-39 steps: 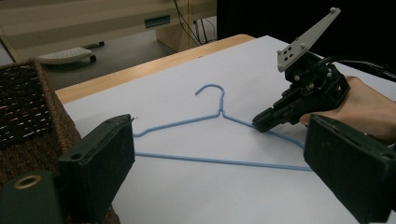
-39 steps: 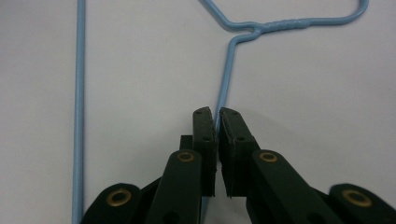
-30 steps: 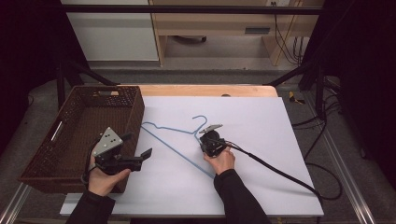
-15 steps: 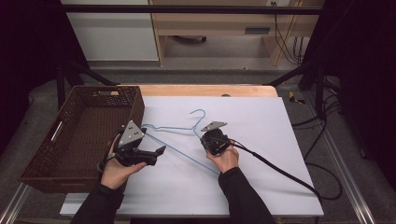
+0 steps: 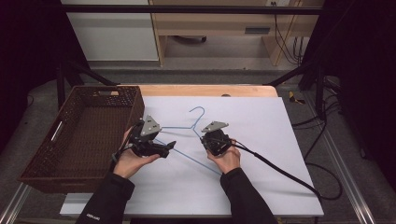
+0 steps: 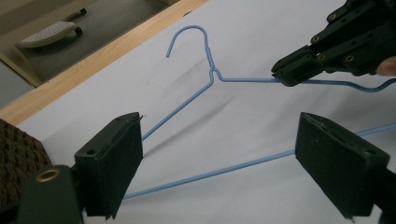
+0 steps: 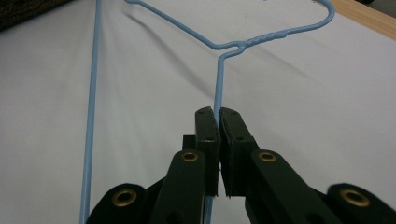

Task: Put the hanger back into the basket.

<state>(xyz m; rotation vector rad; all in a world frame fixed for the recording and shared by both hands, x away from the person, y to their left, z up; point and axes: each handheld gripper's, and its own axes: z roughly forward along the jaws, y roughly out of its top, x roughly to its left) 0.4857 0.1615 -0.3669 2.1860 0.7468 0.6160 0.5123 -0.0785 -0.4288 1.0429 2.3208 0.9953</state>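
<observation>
The right tongs (image 7: 218, 140) are pressed together on 1 sloping arm of a blue wire hanger (image 7: 219, 84), gripping it a little below the twisted neck. In the left gripper view the same tongs (image 6: 292, 74) pinch that arm beside the neck. The left tongs (image 6: 219, 168) stand wide apart, touching nothing; the hanger's long bottom wire (image 6: 210, 170) and its other arm pass between the 2 jaws. In the high view the hanger (image 5: 187, 140) is on the white worktop (image 5: 261, 177), hook pointing away from the person, between the 2 hands. A brown wicker basket (image 5: 60, 154) sits at the worktop's left edge, just beside the left hand (image 5: 133, 161).
</observation>
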